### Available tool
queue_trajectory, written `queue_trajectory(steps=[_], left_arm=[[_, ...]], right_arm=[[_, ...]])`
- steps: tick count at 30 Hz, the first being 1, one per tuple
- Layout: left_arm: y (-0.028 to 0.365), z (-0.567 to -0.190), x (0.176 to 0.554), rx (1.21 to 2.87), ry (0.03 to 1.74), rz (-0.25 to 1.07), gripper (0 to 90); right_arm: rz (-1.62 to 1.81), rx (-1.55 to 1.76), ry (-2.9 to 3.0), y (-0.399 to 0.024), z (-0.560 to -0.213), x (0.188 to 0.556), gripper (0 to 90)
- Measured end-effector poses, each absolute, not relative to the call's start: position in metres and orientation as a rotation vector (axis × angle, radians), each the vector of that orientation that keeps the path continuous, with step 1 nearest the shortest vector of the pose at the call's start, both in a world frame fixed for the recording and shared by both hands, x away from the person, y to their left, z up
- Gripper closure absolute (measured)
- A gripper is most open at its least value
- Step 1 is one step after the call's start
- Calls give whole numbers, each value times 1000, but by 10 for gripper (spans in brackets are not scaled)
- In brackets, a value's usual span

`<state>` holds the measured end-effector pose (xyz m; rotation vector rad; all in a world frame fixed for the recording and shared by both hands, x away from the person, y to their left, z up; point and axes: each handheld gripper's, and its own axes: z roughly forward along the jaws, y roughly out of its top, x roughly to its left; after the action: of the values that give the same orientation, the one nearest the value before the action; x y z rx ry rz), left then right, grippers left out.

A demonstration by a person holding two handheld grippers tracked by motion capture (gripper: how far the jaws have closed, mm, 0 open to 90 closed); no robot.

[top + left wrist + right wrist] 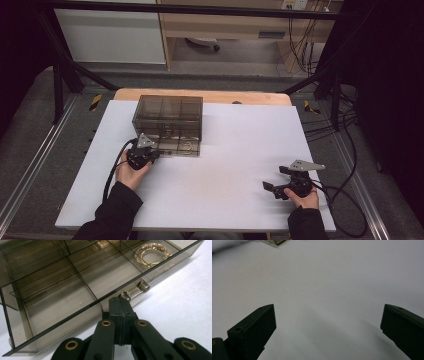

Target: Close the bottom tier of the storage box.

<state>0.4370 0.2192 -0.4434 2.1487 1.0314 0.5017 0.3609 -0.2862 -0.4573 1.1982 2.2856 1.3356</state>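
Observation:
A smoky see-through organiser box [167, 112] stands at the back left of the white table [235, 150]. Its bottom drawer [57, 302] is pulled out towards me and is split into compartments. A gold bracelet [152, 253] lies in the drawer's far right compartment. My left gripper [119, 300] is at the drawer front, jaws pressed together on the near end of the clear handle [136, 290]. My right gripper [275, 178] rests at the front right of the table. It is open wide over bare table [328, 325] with nothing between its jaws.
The box's upper compartments [170, 107] look dark, and their contents cannot be made out. A wooden table edge [200, 95] runs behind the white surface. Black frame bars [65, 75] and cables [345, 200] flank the table on both sides.

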Motion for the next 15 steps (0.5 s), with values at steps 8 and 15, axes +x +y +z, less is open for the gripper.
queue_trajectory(steps=[8,15], left_arm=[[218,-444,439,2146,1025,512,897],[217,-443,443,2147,1032,514,897]], right_arm=[[1335,1196,2285,-286,-457,361,7],[1336,1197,2284,-286,-457,361,8]])
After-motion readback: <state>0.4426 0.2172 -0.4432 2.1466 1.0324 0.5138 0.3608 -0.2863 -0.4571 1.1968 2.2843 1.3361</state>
